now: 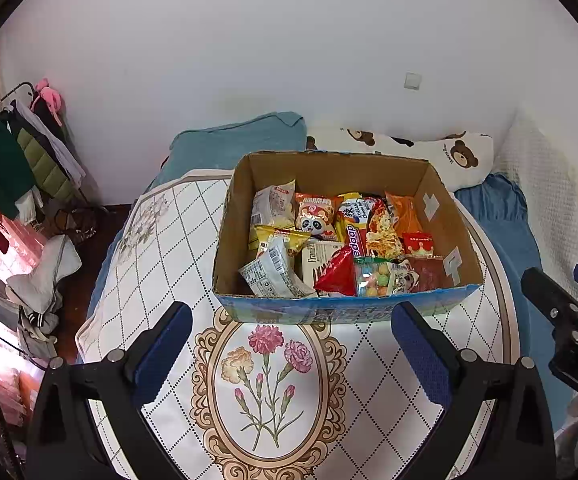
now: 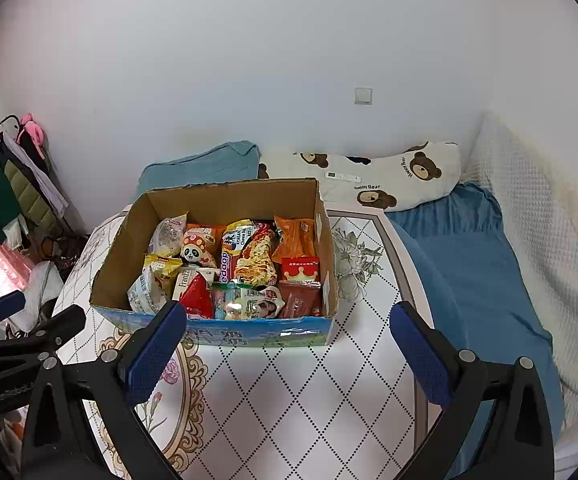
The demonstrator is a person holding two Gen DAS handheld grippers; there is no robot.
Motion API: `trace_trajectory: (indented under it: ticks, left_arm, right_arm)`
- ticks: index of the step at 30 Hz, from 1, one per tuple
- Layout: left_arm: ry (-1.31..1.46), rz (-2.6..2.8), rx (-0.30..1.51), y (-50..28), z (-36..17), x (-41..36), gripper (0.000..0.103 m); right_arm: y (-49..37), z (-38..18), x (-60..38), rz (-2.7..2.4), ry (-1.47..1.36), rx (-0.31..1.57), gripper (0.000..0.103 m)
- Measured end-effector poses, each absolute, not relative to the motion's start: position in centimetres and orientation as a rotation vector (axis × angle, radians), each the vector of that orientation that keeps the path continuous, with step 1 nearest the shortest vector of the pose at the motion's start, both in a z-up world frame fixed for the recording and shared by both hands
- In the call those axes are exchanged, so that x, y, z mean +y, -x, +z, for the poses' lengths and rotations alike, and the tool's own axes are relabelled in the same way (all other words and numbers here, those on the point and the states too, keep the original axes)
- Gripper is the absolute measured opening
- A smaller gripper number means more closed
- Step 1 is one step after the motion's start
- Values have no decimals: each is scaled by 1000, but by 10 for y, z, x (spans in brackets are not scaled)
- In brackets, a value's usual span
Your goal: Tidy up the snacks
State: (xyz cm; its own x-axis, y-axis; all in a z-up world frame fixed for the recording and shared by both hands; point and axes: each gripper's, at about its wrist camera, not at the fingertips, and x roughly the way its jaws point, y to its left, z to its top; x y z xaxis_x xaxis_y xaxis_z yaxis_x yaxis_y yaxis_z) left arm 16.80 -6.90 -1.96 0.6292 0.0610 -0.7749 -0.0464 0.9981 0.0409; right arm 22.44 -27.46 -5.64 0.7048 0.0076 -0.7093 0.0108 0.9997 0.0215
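An open cardboard box (image 1: pixel 241 188) with a blue front stands on a round table (image 1: pixel 161 240) with a floral cloth. It holds several snack packs: a panda pack (image 1: pixel 316 220), a red pouch (image 1: pixel 339 272), a candy bag (image 1: pixel 381 278) and an orange pack (image 1: pixel 407 212). My left gripper (image 1: pixel 291 332) is open and empty, just in front of the box. The box (image 2: pixel 129 236) also shows in the right wrist view. My right gripper (image 2: pixel 287 332) is open and empty, before the box's front right corner.
The table sits on a bed with a blue sheet (image 2: pixel 481 276), a teal pillow (image 1: pixel 241 140) and a bear-print pillow (image 2: pixel 389 176) behind the box. A clothes rack (image 1: pixel 17 152) stands at the left. The right gripper's body (image 1: pixel 569 320) shows at the right edge.
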Motion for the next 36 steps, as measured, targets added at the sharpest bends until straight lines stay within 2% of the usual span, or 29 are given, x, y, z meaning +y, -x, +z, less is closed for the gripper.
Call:
trace_trajectory:
  ticks: [36]
  left_arm:
    - [-5, 63, 862, -164, -11, -71, 102]
  right_arm:
    - [-218, -46, -273, 7, -23, 772, 103]
